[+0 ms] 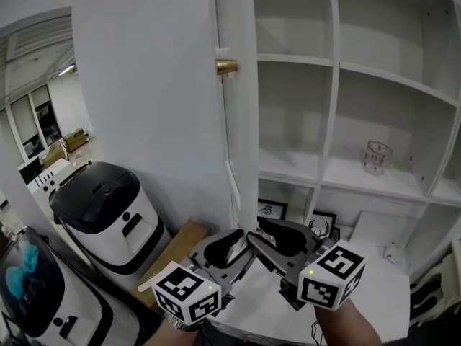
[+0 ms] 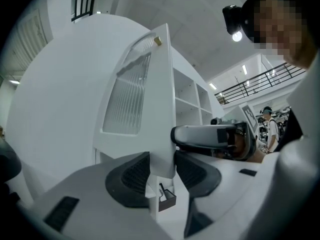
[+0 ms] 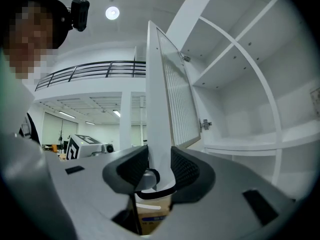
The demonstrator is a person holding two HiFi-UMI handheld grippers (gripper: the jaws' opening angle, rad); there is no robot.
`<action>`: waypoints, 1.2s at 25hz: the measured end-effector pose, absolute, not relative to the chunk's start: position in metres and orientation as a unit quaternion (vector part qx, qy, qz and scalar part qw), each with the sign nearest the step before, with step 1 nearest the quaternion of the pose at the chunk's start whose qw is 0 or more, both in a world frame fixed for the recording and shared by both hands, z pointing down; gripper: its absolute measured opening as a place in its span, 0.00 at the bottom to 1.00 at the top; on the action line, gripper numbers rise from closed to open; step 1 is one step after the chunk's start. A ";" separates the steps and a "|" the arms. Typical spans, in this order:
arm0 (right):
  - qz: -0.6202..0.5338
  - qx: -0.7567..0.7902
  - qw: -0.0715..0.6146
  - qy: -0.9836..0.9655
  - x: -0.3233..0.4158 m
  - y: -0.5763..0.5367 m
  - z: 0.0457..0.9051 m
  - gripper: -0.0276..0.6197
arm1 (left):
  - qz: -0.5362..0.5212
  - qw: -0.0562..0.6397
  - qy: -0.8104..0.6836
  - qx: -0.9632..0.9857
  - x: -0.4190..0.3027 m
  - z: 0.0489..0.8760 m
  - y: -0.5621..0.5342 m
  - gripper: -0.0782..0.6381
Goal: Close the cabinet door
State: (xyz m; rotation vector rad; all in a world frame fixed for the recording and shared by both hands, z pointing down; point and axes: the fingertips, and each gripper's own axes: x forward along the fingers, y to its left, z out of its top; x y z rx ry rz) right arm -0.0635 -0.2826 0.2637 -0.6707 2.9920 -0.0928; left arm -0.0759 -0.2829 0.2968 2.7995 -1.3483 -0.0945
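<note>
- Left gripper point(image 2: 161, 171): jaws wide apart, straddling the free edge of the cabinet door point(image 2: 145, 104). Pads sit right at either face, but no clear clamp shows.
- Right gripper point(image 3: 159, 166): same setup. Jaws are wide and the door edge runs up between them, with the pads close to both faces and no visible squeeze.
- Head view: both grippers are low in frame, side by side and pointing level at the door's lower part, the right one just beside the left.
- The door is open. In the head view it stands edge-on, out from the left side of the cabinet point(image 1: 331, 63).
- Brass knob point(image 1: 227, 66) sits high on the door, well above both grippers.
- Door has a ribbed glass panel point(image 2: 131, 96). A hinge point(image 3: 205, 124) shows on the cabinet side.
- Shelves are exposed, with a clear glass point(image 1: 377, 157) on the middle right shelf and two framed pictures point(image 1: 272, 209) on the shelf below.
- A white unit with a black lid point(image 1: 108, 207) stands left of the cabinet, against the wall.
</note>
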 end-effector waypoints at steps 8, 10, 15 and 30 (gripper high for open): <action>-0.008 -0.260 0.024 0.965 -0.056 -0.292 0.266 0.18 | -0.041 0.042 -0.392 0.918 -0.065 0.302 -0.284 0.29; -0.010 -0.271 0.026 0.962 -0.048 -0.296 0.266 0.18 | -0.043 0.043 -0.389 0.919 -0.065 0.302 -0.285 0.28; -0.014 -0.313 0.033 0.949 -0.025 -0.312 0.267 0.15 | -0.046 0.046 -0.381 0.922 -0.062 0.302 -0.288 0.22; -0.020 -0.388 0.046 0.920 0.028 -0.362 0.271 0.15 | -0.045 0.056 -0.351 0.933 -0.046 0.309 -0.299 0.13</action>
